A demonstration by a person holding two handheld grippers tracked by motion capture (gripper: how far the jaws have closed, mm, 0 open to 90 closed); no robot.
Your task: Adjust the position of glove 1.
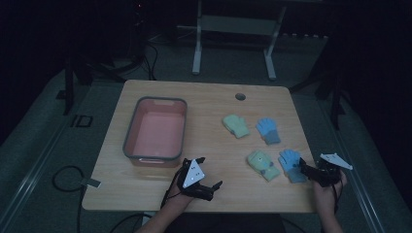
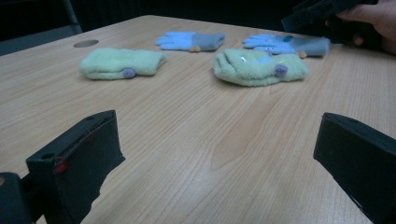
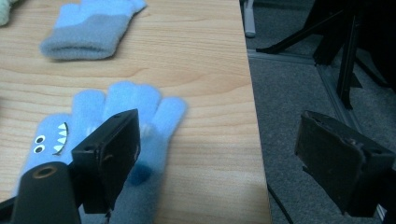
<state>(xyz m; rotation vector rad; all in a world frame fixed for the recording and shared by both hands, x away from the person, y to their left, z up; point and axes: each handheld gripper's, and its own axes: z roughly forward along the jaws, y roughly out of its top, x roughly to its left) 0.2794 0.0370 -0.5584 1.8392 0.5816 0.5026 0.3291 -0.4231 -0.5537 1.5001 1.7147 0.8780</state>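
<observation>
Right gripper (image 1: pixel 311 171) jaws wide, empty, one jaw over near blue glove (image 3: pixel 93 140) at table edge, likely lining up pick | left gripper (image 1: pixel 201 182) wide, empty, parked | pink bin (image 1: pixel 130 141) left, probable drop target

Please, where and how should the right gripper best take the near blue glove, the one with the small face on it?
Probably at the grey cuff of the near blue glove, coming straight down. The glove lies flat near the table's right edge, cuff toward the person, so a side approach finds nothing to pinch. The right gripper, open, hangs above it with one jaw past the edge; move it inward first.
</observation>
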